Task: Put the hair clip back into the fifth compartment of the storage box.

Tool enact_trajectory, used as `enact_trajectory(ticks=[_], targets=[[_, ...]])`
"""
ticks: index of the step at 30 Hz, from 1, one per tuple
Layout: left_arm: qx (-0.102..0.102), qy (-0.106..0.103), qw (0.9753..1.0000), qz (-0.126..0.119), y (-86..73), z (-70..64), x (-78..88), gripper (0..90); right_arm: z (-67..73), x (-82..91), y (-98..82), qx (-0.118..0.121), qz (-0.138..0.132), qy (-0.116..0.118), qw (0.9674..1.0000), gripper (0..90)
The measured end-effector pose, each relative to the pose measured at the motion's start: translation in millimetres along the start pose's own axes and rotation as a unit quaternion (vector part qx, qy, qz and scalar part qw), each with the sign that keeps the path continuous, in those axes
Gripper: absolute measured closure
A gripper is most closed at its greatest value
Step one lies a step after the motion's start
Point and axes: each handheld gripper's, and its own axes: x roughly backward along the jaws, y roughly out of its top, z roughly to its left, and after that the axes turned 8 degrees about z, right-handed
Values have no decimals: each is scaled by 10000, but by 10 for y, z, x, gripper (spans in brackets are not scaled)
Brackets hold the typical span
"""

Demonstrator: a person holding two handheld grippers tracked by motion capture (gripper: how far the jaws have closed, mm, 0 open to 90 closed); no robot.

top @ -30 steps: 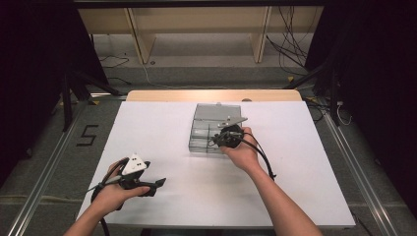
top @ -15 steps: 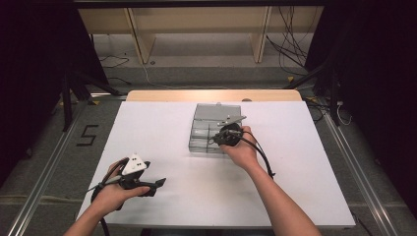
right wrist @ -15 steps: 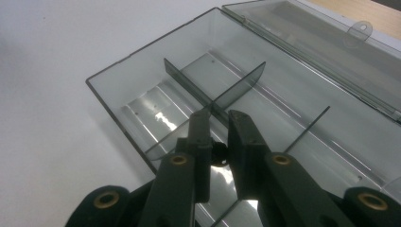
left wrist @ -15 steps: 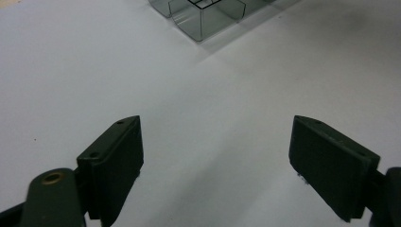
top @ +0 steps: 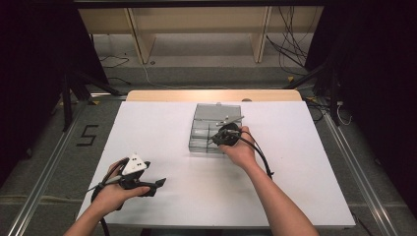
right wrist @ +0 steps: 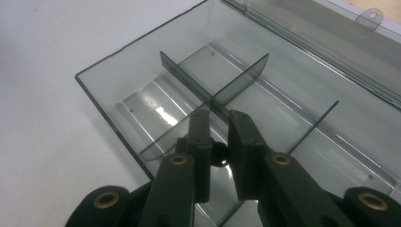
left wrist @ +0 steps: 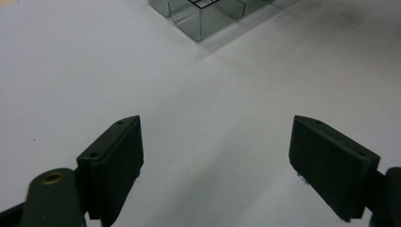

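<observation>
two grippers in frame. right gripper (right wrist: 218, 127) is inside the clear compartment box (top: 204, 129), its jaws closed on a smoky divider (right wrist: 213, 97) standing upright where the partitions cross. box sits open on the white table (top: 162, 123), toward the far middle, lid (right wrist: 331, 33) laid back. left gripper (top: 147, 184) rests low near the table's front left, jaws spread wide, holding nothing, well apart from the box.

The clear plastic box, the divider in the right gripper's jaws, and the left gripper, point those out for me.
clear plastic box (right wrist: 101, 92): right gripper view, near-left wall.
divider (right wrist: 236, 85): right gripper view, upper part of the smoky cross panel.
left gripper (left wrist: 215, 168): left gripper view, midway between its open jaw tips.
</observation>
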Motion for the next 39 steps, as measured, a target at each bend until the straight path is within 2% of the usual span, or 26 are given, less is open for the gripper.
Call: enact_trajectory(ticks=[22, 39], targets=[[-5, -5, 10000, 0, 1, -2, 0, 181, -30, -112, -3, -79, 230, 49, 9997, 802], [-13, -9, 10000, 5, 0, -2, -2, 181, -29, -132, -7, -117, 294, 67, 9995, 781]])
